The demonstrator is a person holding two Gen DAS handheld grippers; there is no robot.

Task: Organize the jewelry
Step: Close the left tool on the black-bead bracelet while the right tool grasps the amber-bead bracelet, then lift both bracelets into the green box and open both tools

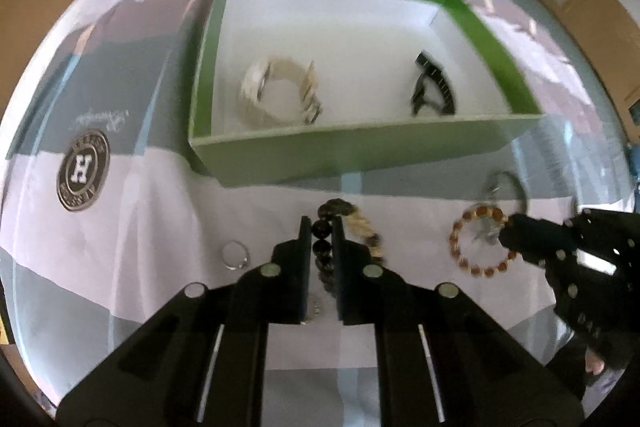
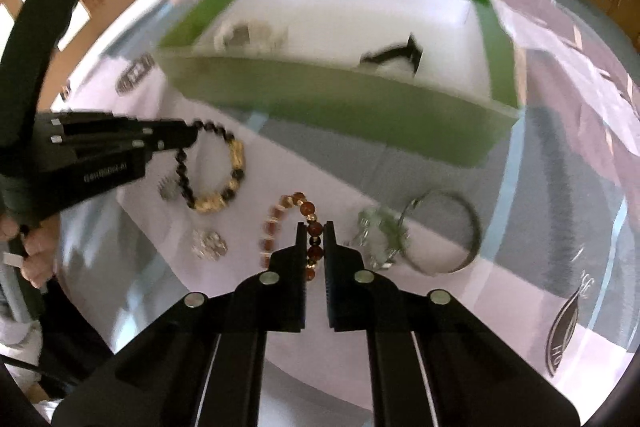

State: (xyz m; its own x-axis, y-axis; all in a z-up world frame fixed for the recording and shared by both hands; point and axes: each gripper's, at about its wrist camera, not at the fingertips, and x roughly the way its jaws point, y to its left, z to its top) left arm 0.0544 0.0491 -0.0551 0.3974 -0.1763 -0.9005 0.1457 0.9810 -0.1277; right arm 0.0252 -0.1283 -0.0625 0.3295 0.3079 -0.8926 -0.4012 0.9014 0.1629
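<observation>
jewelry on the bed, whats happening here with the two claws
A person is sorting jewelry into a green box with two handheld claws. The left claw is shut on a black and gold bead bracelet, the right claw on a brown bead bracelet. A pale watch and a black clip already lie in the box. A ring and a thin bangle are among the pieces not yet boxed.

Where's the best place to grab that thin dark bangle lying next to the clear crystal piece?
Take the dark bangle on its far right arc, from above, one finger inside the hoop. It lies flat, and that side is clear of the crystal piece.
</observation>
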